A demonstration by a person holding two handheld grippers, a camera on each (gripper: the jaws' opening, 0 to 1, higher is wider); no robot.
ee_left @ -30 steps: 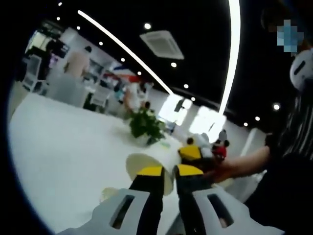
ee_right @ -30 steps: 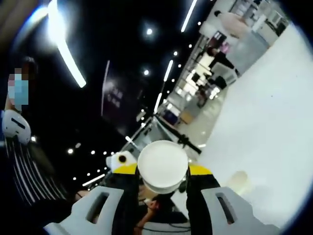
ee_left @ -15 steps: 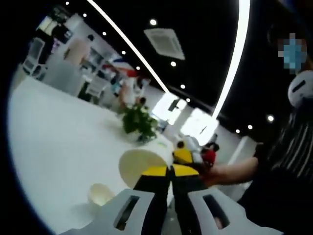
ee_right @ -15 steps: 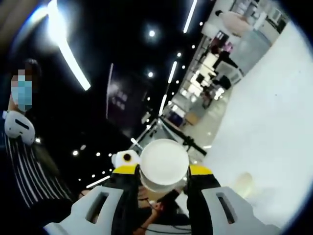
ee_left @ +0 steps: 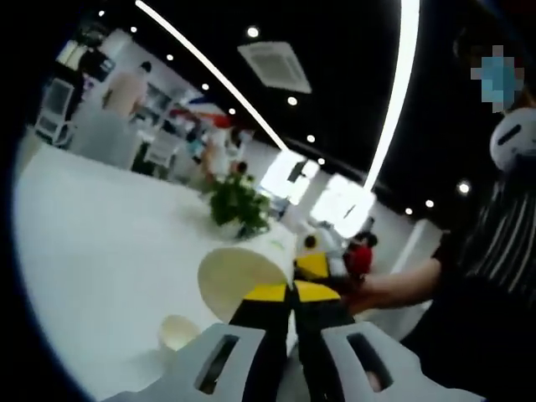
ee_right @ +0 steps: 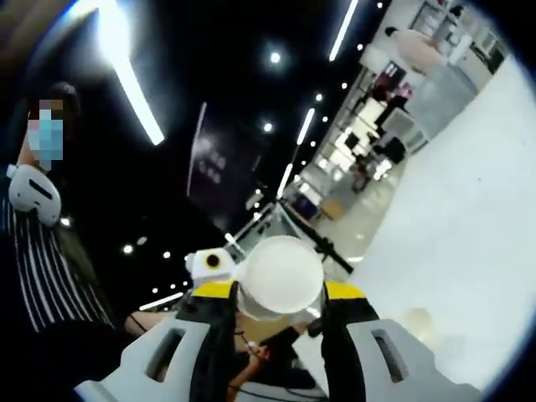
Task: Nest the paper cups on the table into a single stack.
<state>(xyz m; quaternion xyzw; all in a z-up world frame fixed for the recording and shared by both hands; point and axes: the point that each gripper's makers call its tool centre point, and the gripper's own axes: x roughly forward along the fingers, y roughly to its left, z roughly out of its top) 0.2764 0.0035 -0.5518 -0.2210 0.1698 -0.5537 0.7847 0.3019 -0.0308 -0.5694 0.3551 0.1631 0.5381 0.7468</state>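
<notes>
In the left gripper view my left gripper point(ee_left: 291, 292) is shut on the rim of a cream paper cup point(ee_left: 236, 281), which tilts with its mouth toward the upper left. Another paper cup point(ee_left: 177, 332) stands on the white table point(ee_left: 100, 243) at lower left. Behind the held cup shows the yellow tip of the right gripper point(ee_left: 313, 265). In the right gripper view my right gripper point(ee_right: 278, 290) is shut on a white paper cup point(ee_right: 280, 277), seen bottom-first between the yellow pads. A further cup point(ee_right: 418, 322) rests on the white table point(ee_right: 469, 209) at lower right.
A potted green plant point(ee_left: 239, 205) stands at the table's far side. A person in a striped top point(ee_left: 494, 251) is at the right, with a forearm point(ee_left: 410, 283) reaching in. The same person's striped top point(ee_right: 46, 276) shows on the left of the right gripper view.
Both views shifted slightly with the hands. The cup in the left gripper now shows more of its mouth. Both grips are unchanged.
</notes>
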